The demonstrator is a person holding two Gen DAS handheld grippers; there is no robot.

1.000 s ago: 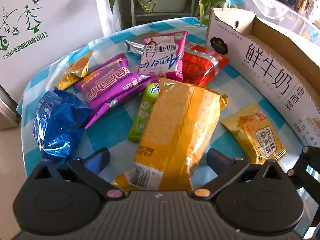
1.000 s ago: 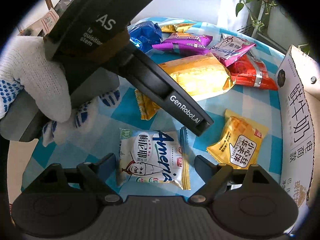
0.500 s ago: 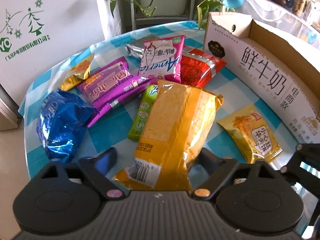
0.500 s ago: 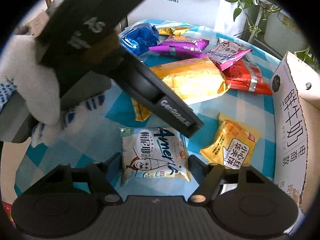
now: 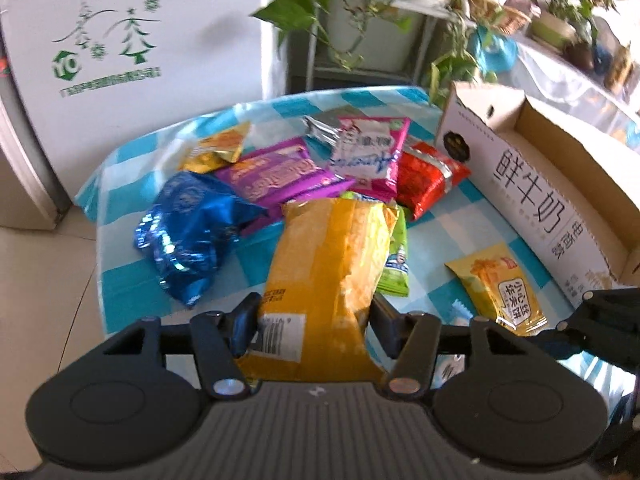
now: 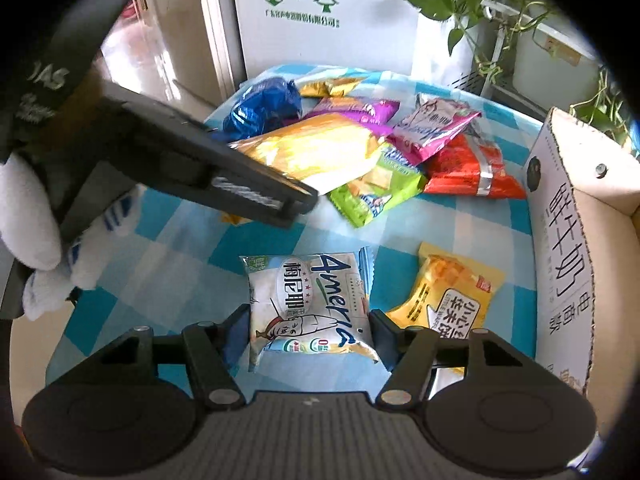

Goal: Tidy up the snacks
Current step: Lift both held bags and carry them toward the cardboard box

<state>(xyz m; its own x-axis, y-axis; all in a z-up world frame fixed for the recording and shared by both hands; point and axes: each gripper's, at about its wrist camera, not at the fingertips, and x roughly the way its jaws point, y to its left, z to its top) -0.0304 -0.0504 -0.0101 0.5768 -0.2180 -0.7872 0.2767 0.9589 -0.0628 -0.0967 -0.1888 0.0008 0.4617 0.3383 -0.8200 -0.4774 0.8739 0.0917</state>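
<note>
A round table (image 5: 120, 240) under a blue-and-white checked cloth filled most of both views, with pale floor tiles below its edge. Behind it stood a white panel (image 5: 132, 60) printed with green trees, and beside that a rack of trailing plants (image 5: 360, 12). Along the table's right edge lay an open milk carton (image 5: 532, 196), long, white outside and brown inside.

The snacks lay in a loose heap in the middle of the cloth: a crumpled blue bag (image 5: 188, 224), a purple pack (image 5: 276, 176), a red pack (image 5: 428, 176), a pink pouch (image 5: 368, 152) lying partly over the purple and red ones, a green pack (image 5: 394, 256) and a small gold packet (image 5: 216, 152) at the far side. A small yellow packet (image 5: 500, 284) sat apart, near the carton.

The left gripper (image 5: 314, 316) reached in from the near edge, its jaws pinching the near end of the big yellow bag (image 5: 328, 260), which tilted up off the cloth and overlapped the green pack. In the right view a white, blue-dotted gloved hand (image 6: 36, 240) held that gripper at the left.

The right gripper (image 6: 310, 332) pointed down at the near part of the table, jaws pressed against both sides of a white pouch (image 6: 308, 304); I could not tell whether the pouch was clear of the cloth.
</note>
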